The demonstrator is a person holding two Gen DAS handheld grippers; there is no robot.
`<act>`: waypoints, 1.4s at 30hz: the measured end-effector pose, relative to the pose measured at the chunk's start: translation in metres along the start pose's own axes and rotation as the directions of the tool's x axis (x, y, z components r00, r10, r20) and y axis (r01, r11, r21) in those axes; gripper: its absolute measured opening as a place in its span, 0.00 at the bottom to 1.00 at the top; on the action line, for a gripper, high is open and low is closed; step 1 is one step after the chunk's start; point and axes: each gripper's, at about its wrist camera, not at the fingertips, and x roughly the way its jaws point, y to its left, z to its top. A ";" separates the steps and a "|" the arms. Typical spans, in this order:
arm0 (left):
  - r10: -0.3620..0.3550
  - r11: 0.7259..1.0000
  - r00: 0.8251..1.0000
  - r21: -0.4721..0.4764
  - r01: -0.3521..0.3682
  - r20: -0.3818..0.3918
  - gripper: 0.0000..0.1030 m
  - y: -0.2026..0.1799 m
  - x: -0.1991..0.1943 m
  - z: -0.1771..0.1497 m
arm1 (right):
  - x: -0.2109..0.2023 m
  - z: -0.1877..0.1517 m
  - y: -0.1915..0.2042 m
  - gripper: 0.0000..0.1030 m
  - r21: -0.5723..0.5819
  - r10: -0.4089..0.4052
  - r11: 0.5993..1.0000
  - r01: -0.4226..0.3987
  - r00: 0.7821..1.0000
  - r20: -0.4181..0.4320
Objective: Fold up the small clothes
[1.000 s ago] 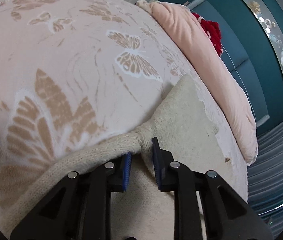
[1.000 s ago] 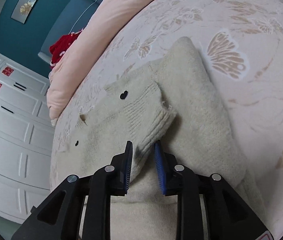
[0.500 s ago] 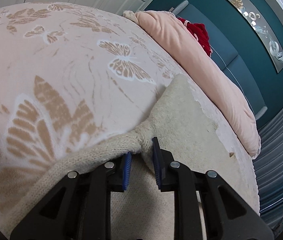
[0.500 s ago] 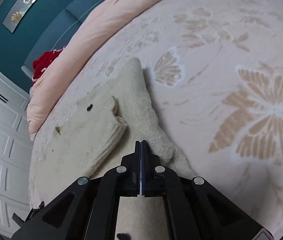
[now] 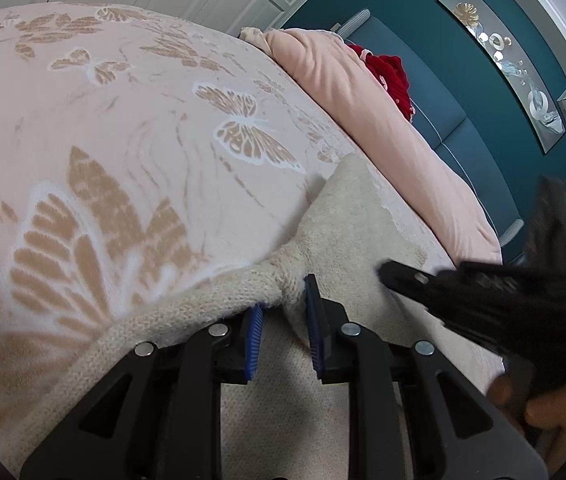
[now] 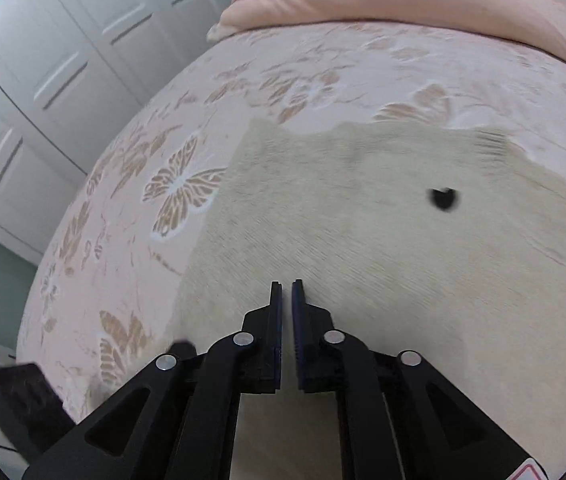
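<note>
A cream knitted sweater (image 5: 363, 232) lies flat on the bed, with a black dot on its front in the right wrist view (image 6: 403, 248). My left gripper (image 5: 283, 300) is shut on a bunched fold at the sweater's edge, the fabric pinched between its blue pads. My right gripper (image 6: 287, 286) hovers over the sweater's body, its jaws closing to a thin slit with nothing between them. In the left wrist view the right gripper (image 5: 389, 276) enters blurred from the right, held by a hand (image 5: 543, 408).
The bedspread (image 5: 123, 140) is pink with tan butterflies. A rolled pink duvet (image 5: 383, 120) and a red garment (image 5: 391, 76) lie along the teal headboard (image 5: 463, 92). White wardrobe doors (image 6: 43, 100) stand beyond the bed's far edge.
My right gripper shut empty, left the folded sleeve and swung across the sweater while rolling, and now shows in the left wrist view. The left gripper kept its grip and barely moved.
</note>
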 end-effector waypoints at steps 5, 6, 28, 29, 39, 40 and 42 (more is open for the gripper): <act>0.014 1.000 1.000 0.025 -0.014 0.009 0.20 -0.004 0.003 -0.001 | 0.056 0.041 0.042 0.02 -0.111 -0.153 0.983 0.149 0.988 -0.029; 0.008 1.000 1.000 0.022 -0.008 0.010 0.20 -0.003 0.003 -0.002 | 0.054 0.047 0.042 0.02 -0.087 -0.152 0.985 0.150 0.988 -0.023; 0.039 0.998 0.999 0.043 -0.039 0.001 0.22 -0.008 0.007 -0.001 | -0.191 -0.182 -0.220 0.05 0.462 -0.311 0.867 0.188 0.928 0.206; 0.038 0.998 0.999 0.042 -0.038 0.001 0.22 -0.008 0.007 -0.001 | -0.179 -0.182 -0.227 0.00 0.456 -0.338 0.858 0.237 0.929 0.153; 0.033 0.999 0.999 0.041 -0.033 0.005 0.22 -0.007 0.008 0.000 | -0.165 -0.153 -0.232 0.00 0.503 -0.314 0.840 0.204 0.938 0.143; 0.032 0.999 0.999 0.041 -0.032 0.006 0.22 -0.006 0.008 0.000 | -0.162 -0.155 -0.244 0.00 0.544 -0.337 0.810 0.220 0.933 0.124; 0.031 0.999 0.999 0.040 -0.031 0.006 0.22 -0.006 0.008 0.000 | -0.175 -0.169 -0.257 0.00 0.646 -0.295 0.754 0.118 0.940 0.174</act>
